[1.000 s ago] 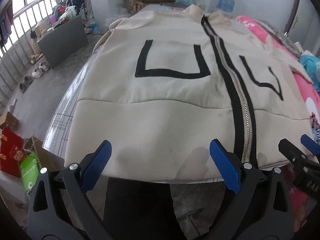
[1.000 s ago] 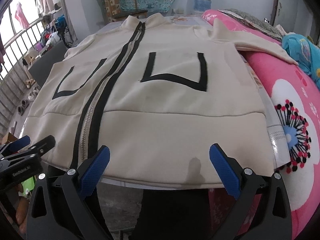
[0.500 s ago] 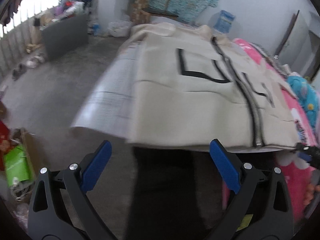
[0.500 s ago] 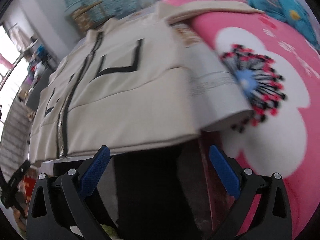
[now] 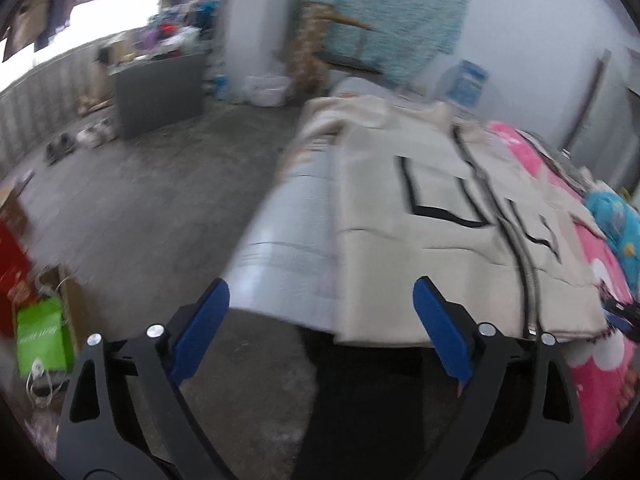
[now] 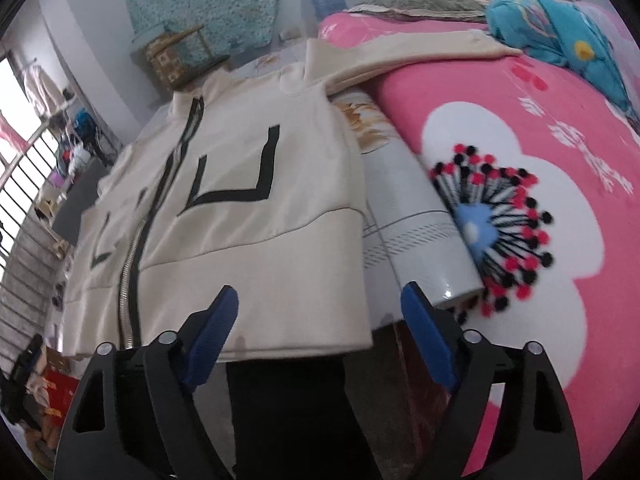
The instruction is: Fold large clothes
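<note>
Beyond each spread, just-narrowing, empty gripper (image 5: 322, 322) (image 6: 320, 320), only right shows jacket (image 6: 248, 240) sleeve (image 6: 412, 54).

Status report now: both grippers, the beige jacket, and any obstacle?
Left gripper and right gripper: open, jaws just narrowing, nothing between them. Beige jacket flat, zipped, unfolded, one sleeve on pink blanket. No obstacle seen.

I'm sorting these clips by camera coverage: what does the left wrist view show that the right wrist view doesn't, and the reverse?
Only the left wrist view: a grey concrete floor, a green paper bag and a grey cabinet. Only the right wrist view: the jacket's long cream sleeve lying on a pink flowered blanket. Both: the cream zip-front jacket with black trim spread flat, and open blue-padded fingers holding nothing.
</note>
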Demonstrator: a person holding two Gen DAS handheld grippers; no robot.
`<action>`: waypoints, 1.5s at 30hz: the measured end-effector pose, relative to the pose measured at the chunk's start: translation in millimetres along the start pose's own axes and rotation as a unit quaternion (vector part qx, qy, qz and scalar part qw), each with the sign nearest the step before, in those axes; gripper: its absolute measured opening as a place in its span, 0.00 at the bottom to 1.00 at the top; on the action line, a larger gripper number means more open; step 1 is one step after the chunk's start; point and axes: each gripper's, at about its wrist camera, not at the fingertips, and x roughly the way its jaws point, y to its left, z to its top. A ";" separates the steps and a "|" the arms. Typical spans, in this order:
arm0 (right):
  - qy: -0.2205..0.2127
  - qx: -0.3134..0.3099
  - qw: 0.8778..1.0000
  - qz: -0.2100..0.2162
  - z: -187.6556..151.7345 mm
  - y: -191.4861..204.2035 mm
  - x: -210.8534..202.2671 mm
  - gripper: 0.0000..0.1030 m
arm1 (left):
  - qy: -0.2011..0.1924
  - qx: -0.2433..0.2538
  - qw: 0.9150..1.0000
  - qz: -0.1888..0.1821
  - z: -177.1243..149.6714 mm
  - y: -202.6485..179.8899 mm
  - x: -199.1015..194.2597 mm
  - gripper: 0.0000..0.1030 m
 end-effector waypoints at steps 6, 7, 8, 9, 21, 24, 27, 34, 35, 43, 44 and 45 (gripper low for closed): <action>0.020 -0.016 0.999 -0.025 1.0 -1.2 20.4 0.60 | 0.072 0.030 0.997 0.015 0.5 -25.3 44.7 0.58; 0.022 -0.023 0.999 -0.031 0.5 0.0 22.5 0.58 | 0.079 0.031 0.996 0.021 -0.9 -24.8 48.7 0.55; 0.022 -0.029 0.999 -0.036 0.0 0.8 23.4 0.55 | 0.084 0.039 0.995 0.032 -1.7 -26.2 54.1 0.54; 0.022 -0.036 0.998 -0.041 -0.3 1.9 24.4 0.55 | 0.084 0.048 0.994 0.042 -2.5 -28.4 57.4 0.52; 0.007 -0.088 0.994 -0.061 5.2 10.3 16.6 0.06 | 0.042 0.132 0.987 0.076 6.0 -58.2 39.6 0.04; -0.003 -0.079 0.996 -0.051 8.0 6.2 0.9 0.06 | 0.030 0.138 0.988 0.066 10.7 -59.0 17.8 0.04; -0.009 -0.078 0.996 -0.045 6.7 3.1 -14.3 0.06 | 0.036 0.143 0.987 0.059 8.2 -58.7 3.7 0.04; 0.009 -0.069 0.997 -0.045 -18.9 -7.5 -40.2 0.06 | 0.067 0.142 0.985 0.068 -11.0 -47.8 -16.4 0.05; 0.013 -0.070 0.996 -0.046 -23.6 -8.1 -40.1 0.06 | 0.077 0.135 0.985 0.069 -14.0 -43.3 -14.2 0.05; -0.006 -0.085 0.995 -0.052 -23.0 -10.0 -54.9 0.49 | 0.057 0.114 0.990 0.066 1.6 -28.3 -19.2 0.40; -0.015 -0.089 0.995 -0.050 -20.2 -7.1 -58.5 0.52 | 0.048 0.113 0.990 0.065 6.0 -29.2 -20.7 0.42; -0.026 -0.093 0.994 -0.044 -15.7 -1.5 -61.6 0.53 | 0.044 0.113 0.990 0.065 8.4 -30.9 -19.6 0.46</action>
